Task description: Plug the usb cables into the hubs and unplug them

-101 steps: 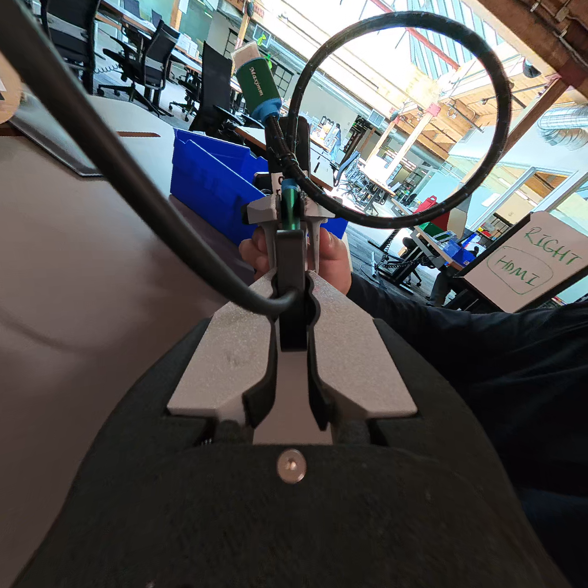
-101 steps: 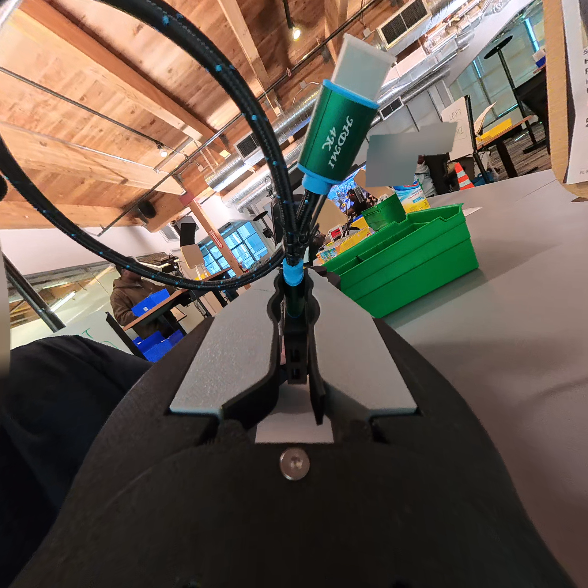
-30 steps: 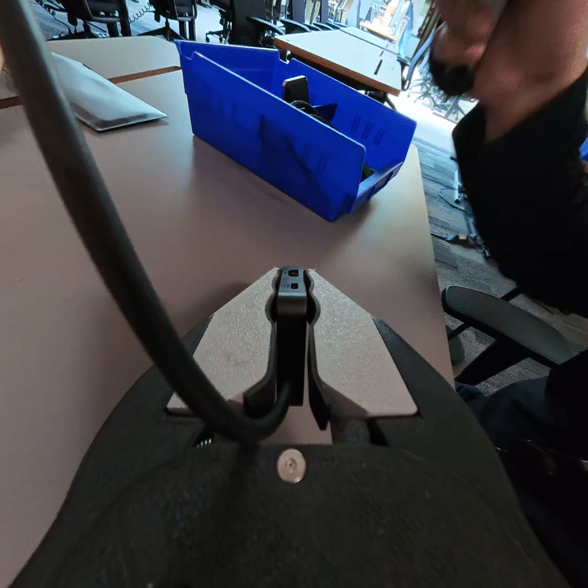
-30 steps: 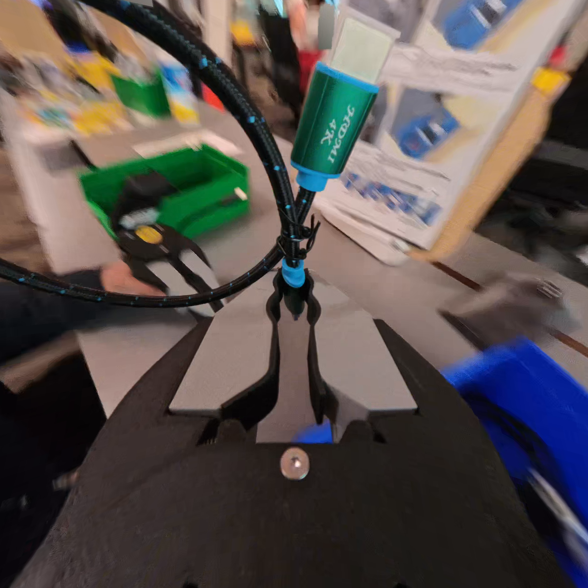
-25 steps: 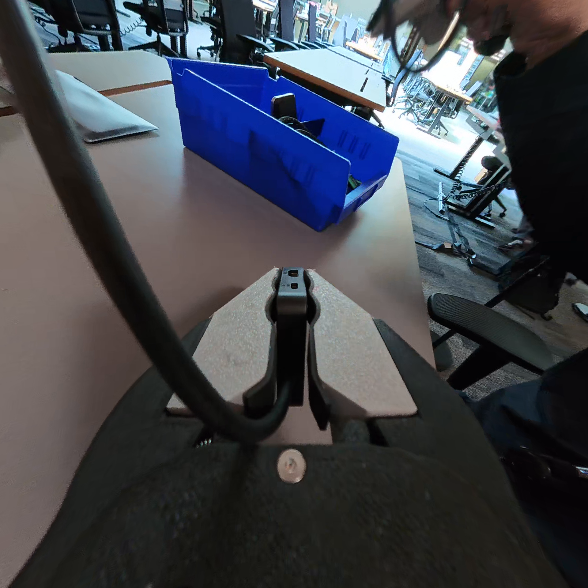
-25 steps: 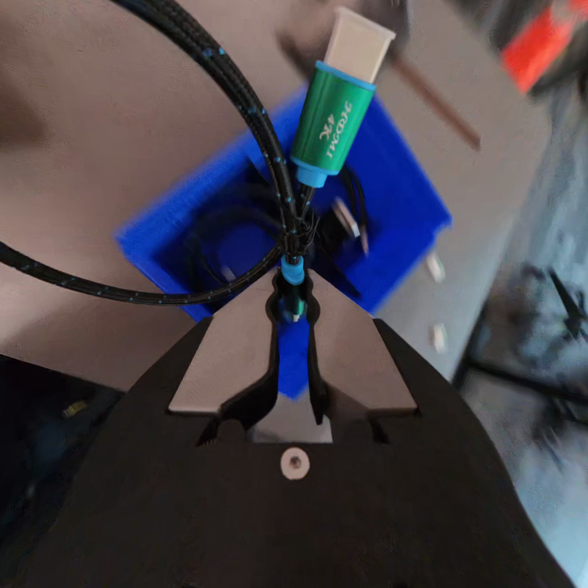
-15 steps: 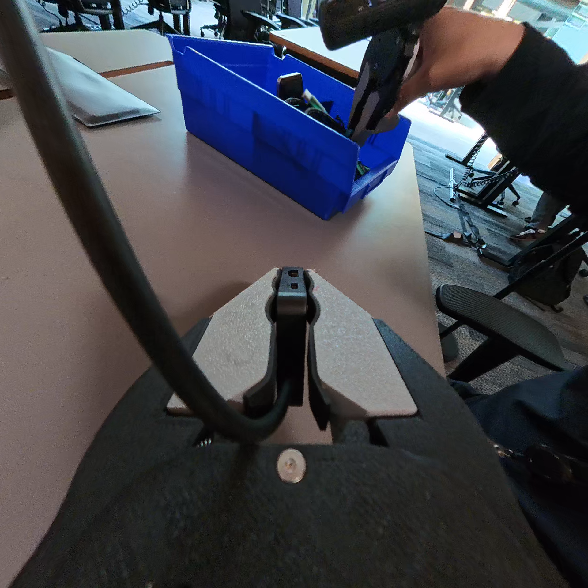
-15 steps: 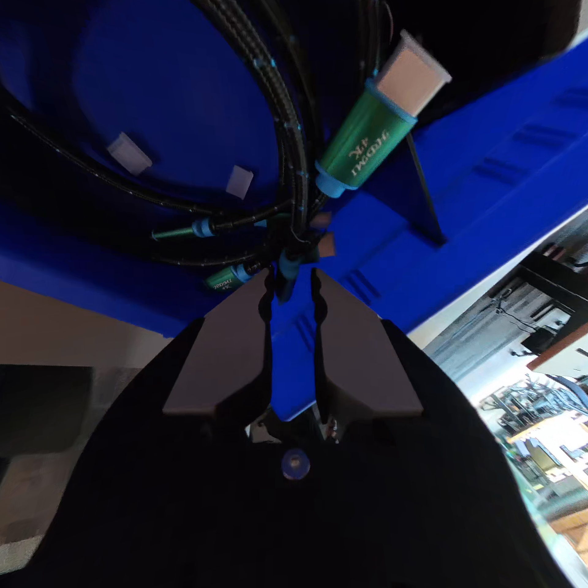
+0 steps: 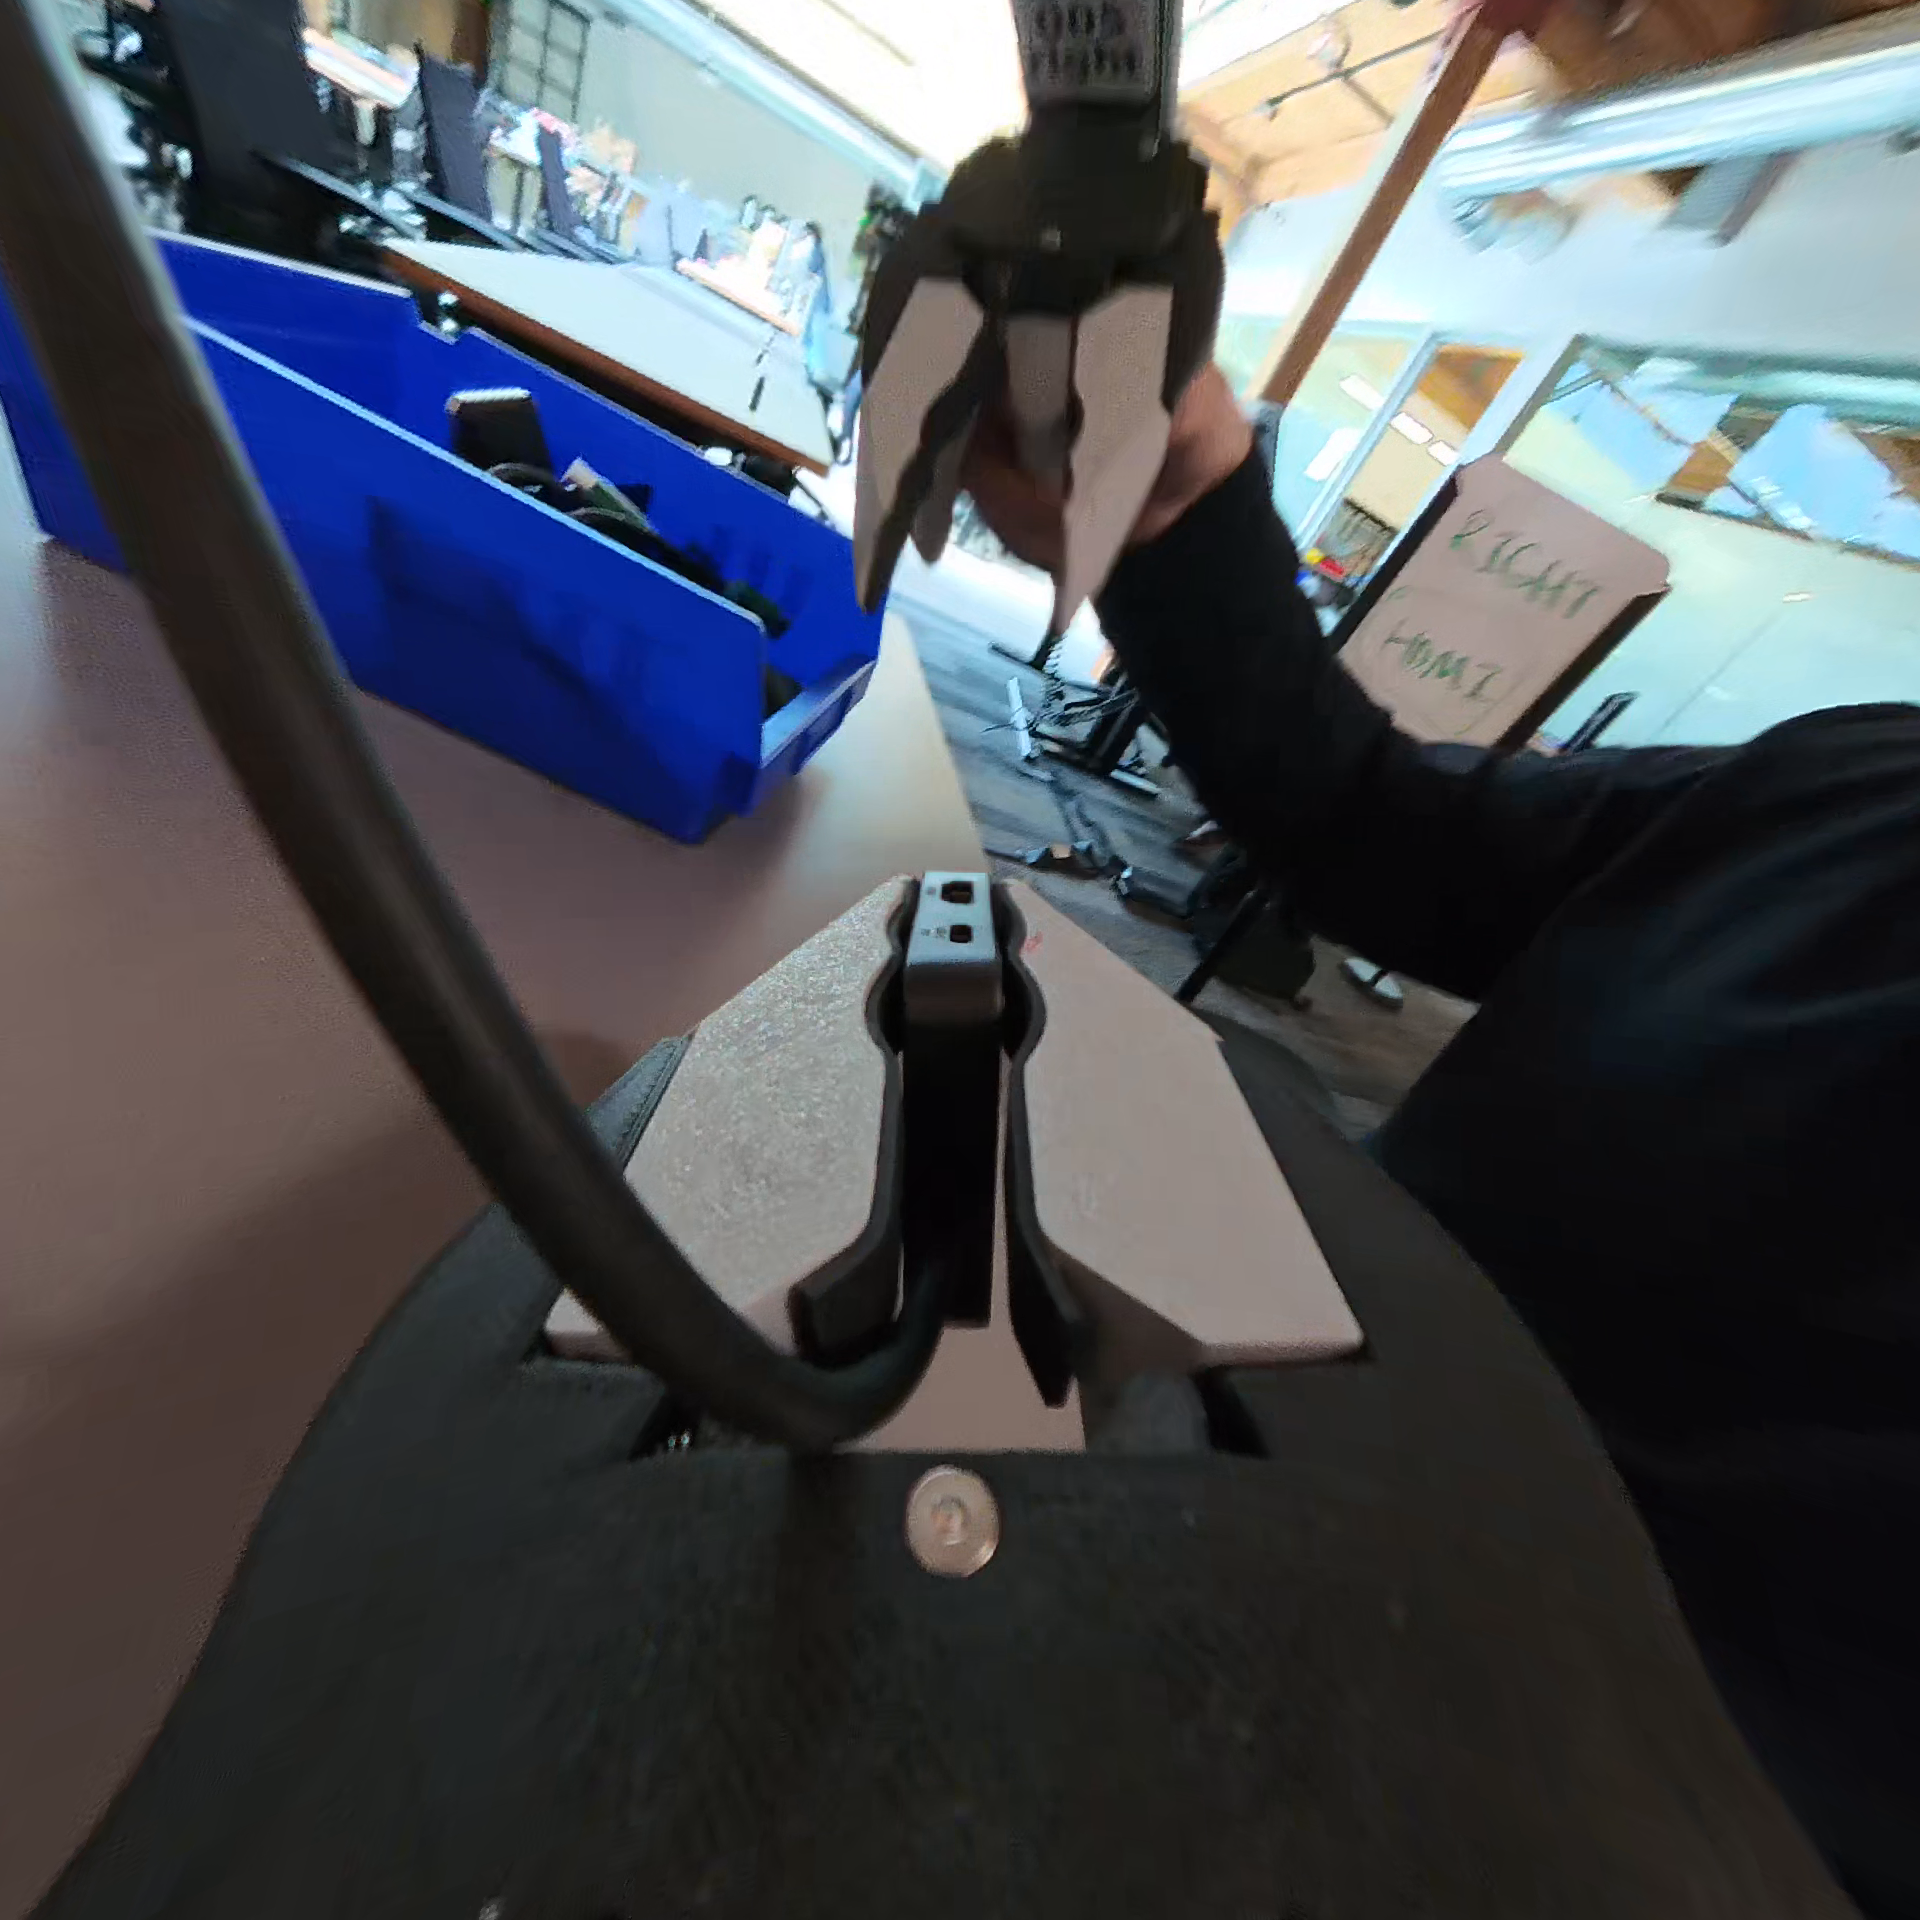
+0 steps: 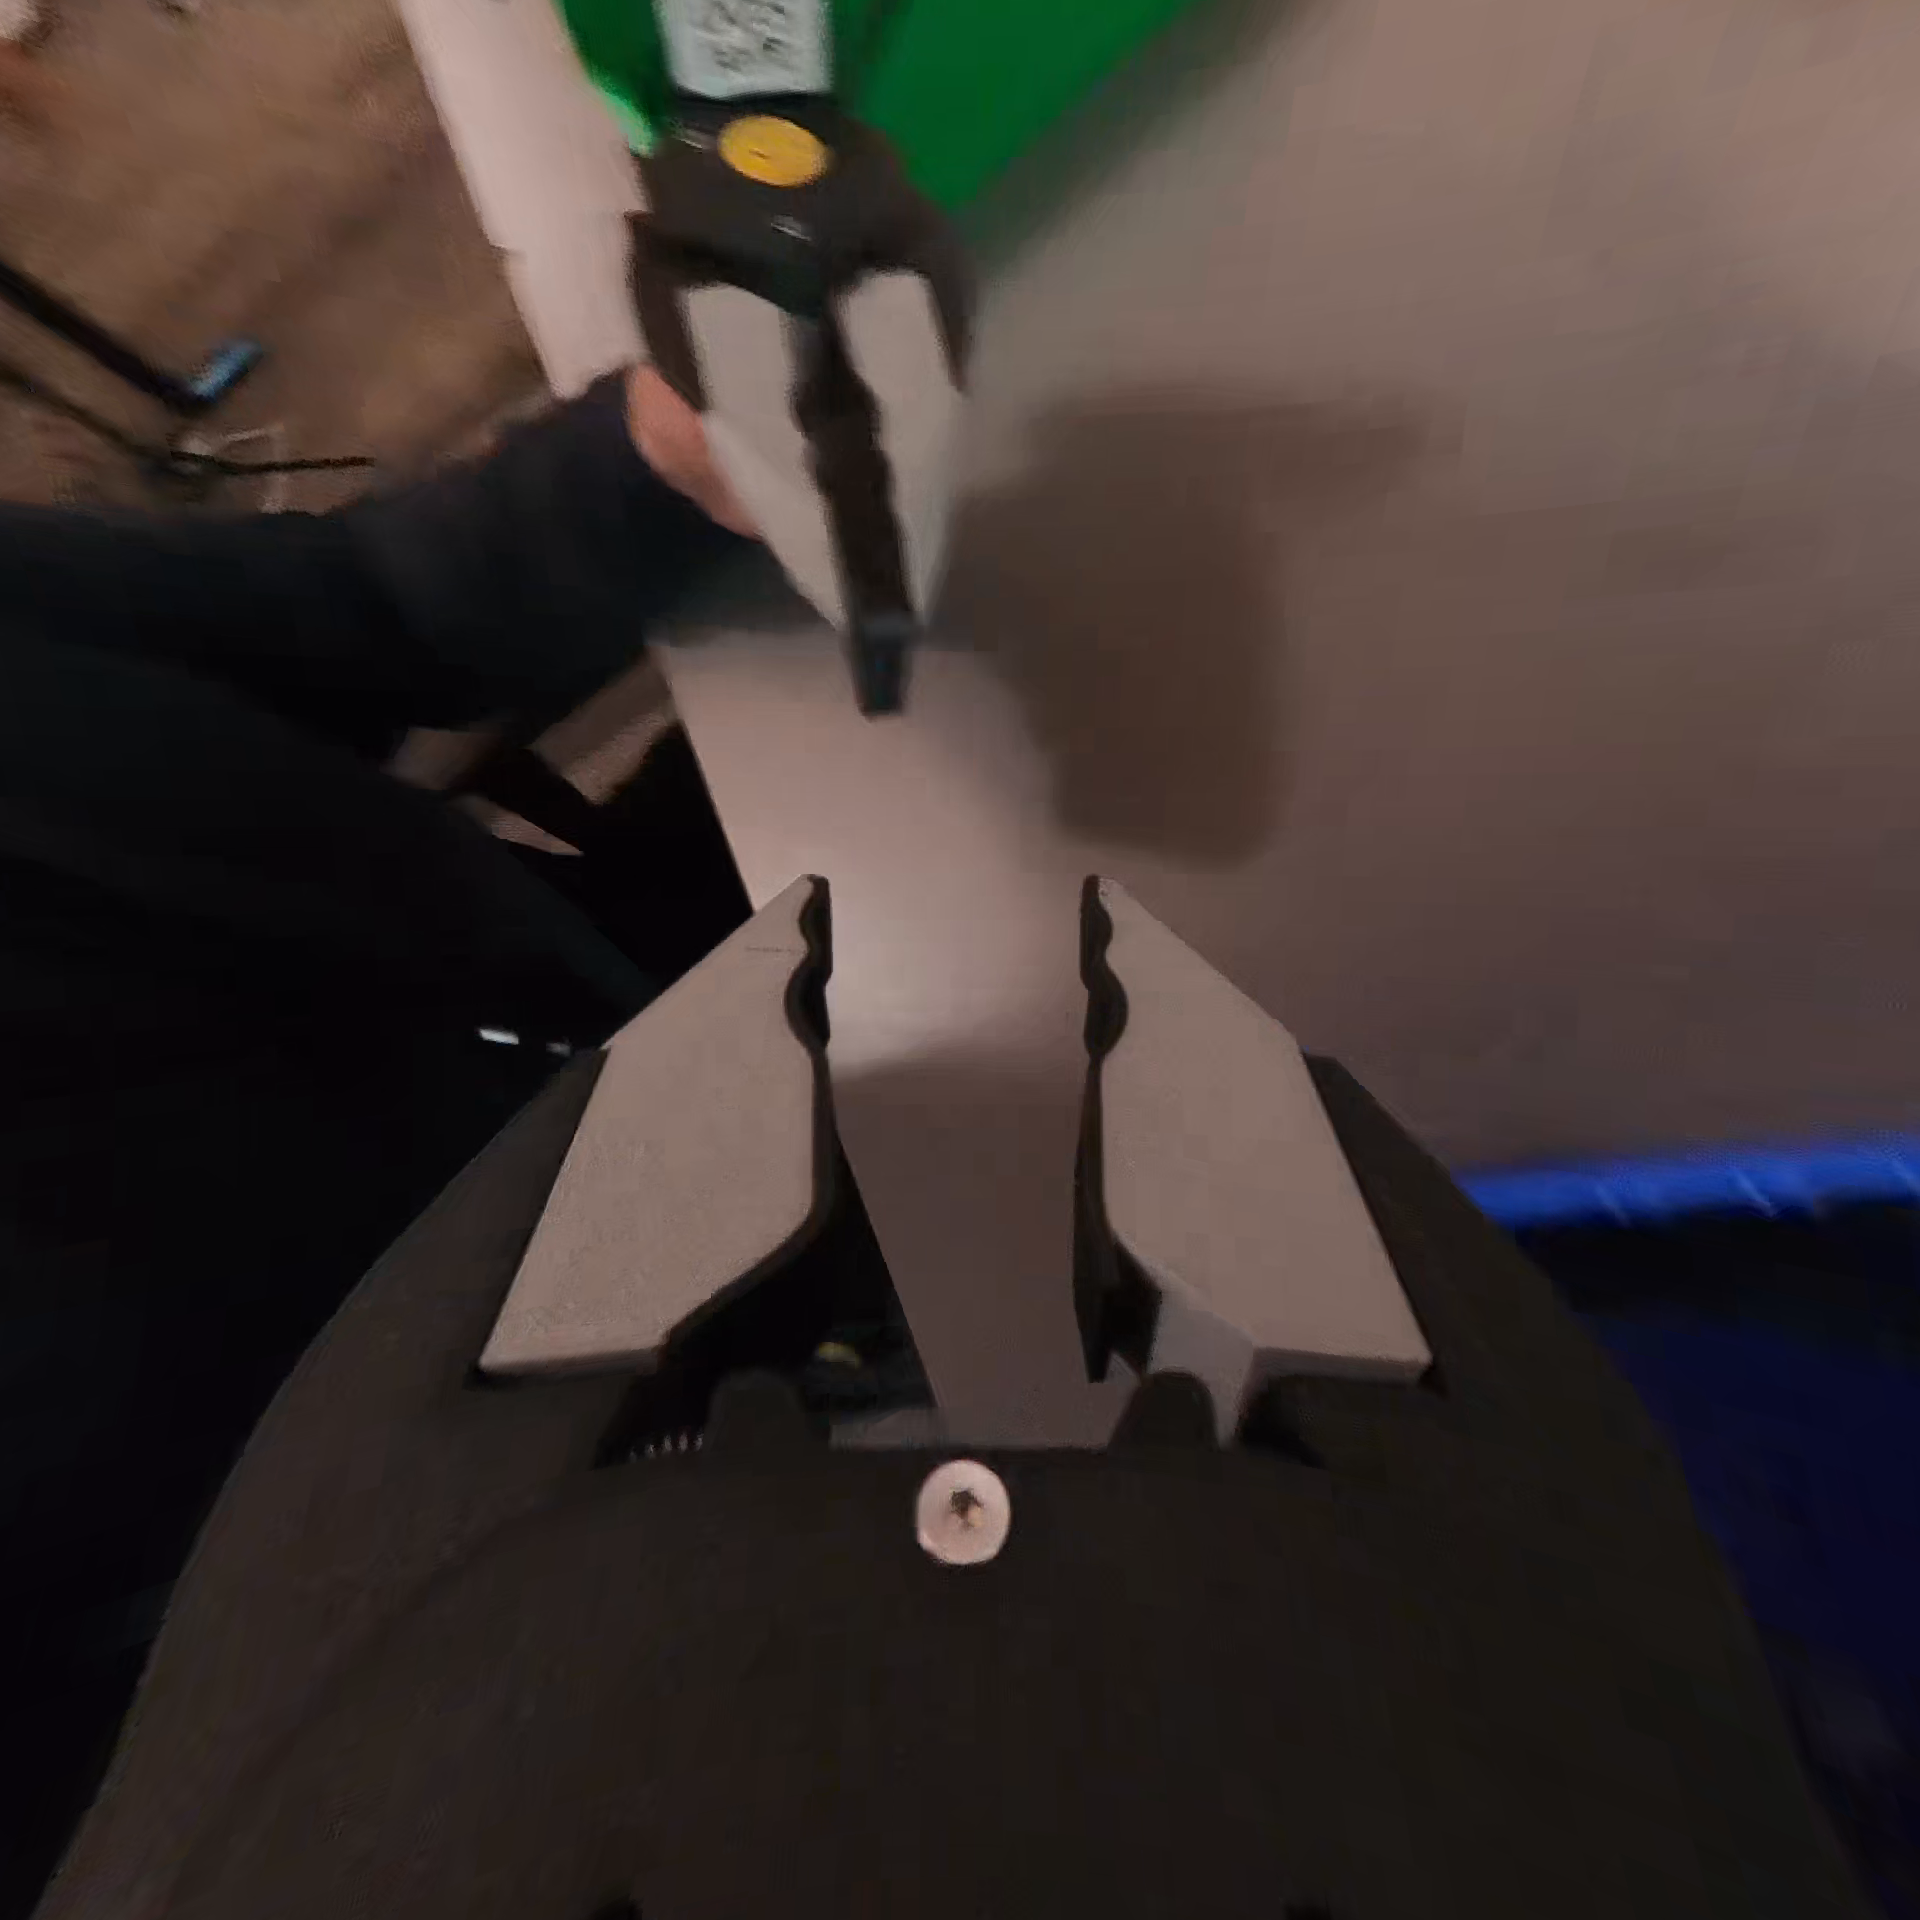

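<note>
My left gripper (image 9: 954, 896) is shut on a black cable plug (image 9: 954, 940). Its thick black cable (image 9: 312, 748) loops from between the fingers up and to the left. My right gripper (image 10: 956, 904) is open and empty, held in the air over the grey table (image 10: 1455, 727). In the left wrist view the right gripper (image 9: 971, 592) hangs open beside the blue bin (image 9: 499, 603), which holds coiled cables. In the blurred right wrist view the left gripper (image 10: 883, 623) shows ahead, shut on the black plug (image 10: 881, 670).
A green bin (image 10: 966, 94) stands at the far end of the table. The blue bin's rim (image 10: 1714, 1195) lies at my right. A cardboard sign (image 9: 1496, 623) stands off the table's edge. A person's dark sleeve (image 9: 1558, 883) crosses the right side. My hands' fingertips stand some 9 centimeters from each other.
My right gripper has let go of the braided cable with the green plug inside the blue bin, opened, and lifted out. My left gripper still holds the black plug.
</note>
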Available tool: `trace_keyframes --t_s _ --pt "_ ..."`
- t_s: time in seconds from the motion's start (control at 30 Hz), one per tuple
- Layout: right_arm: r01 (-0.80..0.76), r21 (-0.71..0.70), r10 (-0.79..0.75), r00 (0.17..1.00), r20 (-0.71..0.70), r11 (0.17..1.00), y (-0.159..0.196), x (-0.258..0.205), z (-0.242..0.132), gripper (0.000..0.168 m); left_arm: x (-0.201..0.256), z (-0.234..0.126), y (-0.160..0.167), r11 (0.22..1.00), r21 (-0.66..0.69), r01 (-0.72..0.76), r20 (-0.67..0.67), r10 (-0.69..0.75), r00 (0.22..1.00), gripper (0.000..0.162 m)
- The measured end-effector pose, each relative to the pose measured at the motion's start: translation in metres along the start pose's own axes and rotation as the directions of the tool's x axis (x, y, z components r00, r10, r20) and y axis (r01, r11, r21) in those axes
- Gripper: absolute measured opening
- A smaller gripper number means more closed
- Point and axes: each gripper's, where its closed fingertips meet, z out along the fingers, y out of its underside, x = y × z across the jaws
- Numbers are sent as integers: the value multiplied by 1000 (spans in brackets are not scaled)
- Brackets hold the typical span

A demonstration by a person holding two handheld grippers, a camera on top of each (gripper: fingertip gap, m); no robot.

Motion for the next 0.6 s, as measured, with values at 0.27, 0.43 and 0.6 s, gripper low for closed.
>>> trace_keyframes --t_s 0.27,0.43,0.6 --pt "98 325 -100 995 -9 941 -36 -28 100 50 6 -20 -36 962 260 87 -108 -61 992 12" --pt "-19 532 -77 985 156 846 -64 -41 107 37 4 -20 -39 955 280 95 -102 -69 992 11" --pt "-89 573 -56 971 231 815 -70 -38 113 10 -1 -17 -37 963 262 67 -42 -58 997 12"
